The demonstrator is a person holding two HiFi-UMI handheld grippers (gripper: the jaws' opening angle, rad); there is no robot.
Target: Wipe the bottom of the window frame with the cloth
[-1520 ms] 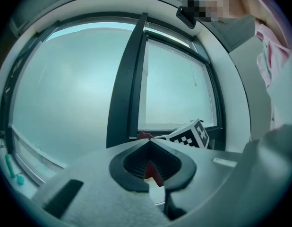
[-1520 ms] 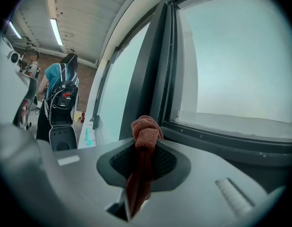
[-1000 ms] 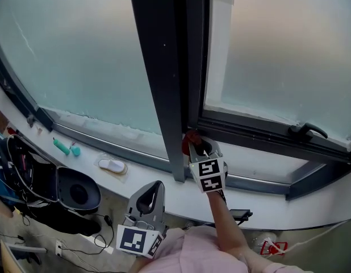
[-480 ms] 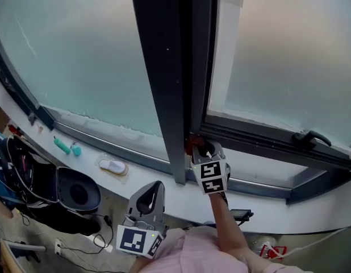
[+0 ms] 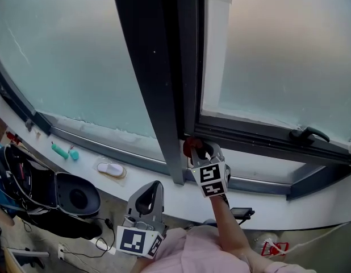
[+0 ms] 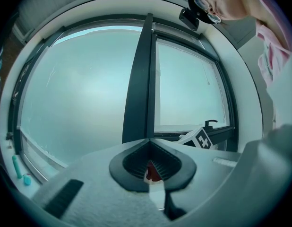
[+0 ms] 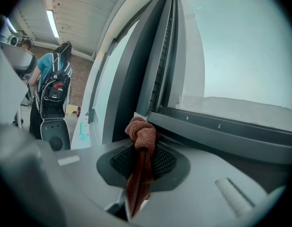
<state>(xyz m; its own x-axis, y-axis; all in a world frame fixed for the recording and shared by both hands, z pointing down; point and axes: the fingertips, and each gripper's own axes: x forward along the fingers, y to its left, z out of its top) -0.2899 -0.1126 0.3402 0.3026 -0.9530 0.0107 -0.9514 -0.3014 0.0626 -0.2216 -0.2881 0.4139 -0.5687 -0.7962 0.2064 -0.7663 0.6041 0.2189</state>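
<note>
On the sill at left: a teal object (image 5: pixel 61 151) and a white object (image 5: pixel 111 168) lay near each other below the frosted pane.
Left gripper (image 5: pixel 151 193): you held it low, short of the sill and well apart from the glass. Its jaws were pressed together with nothing between them.
Centre post (image 5: pixel 150 84): this dark upright ran down to the sill, and its foot stood just left of the cloth (image 5: pixel 190 145).
Cloth: the reddish-brown fabric was bunched into a knot at the corner where the post met the bottom rail. You could not tell whether it touched the rail.
Right gripper (image 5: pixel 201 152): you had its jaws clamped on the cloth, with the knot sticking out past the tips and the tail hanging back between them.
Bottom rail of the window frame (image 5: pixel 249 134): it ran rightward from the cloth, under the right pane.
Handle (image 5: pixel 308 133): it sat on the rail at far right, well apart from the cloth.
</note>
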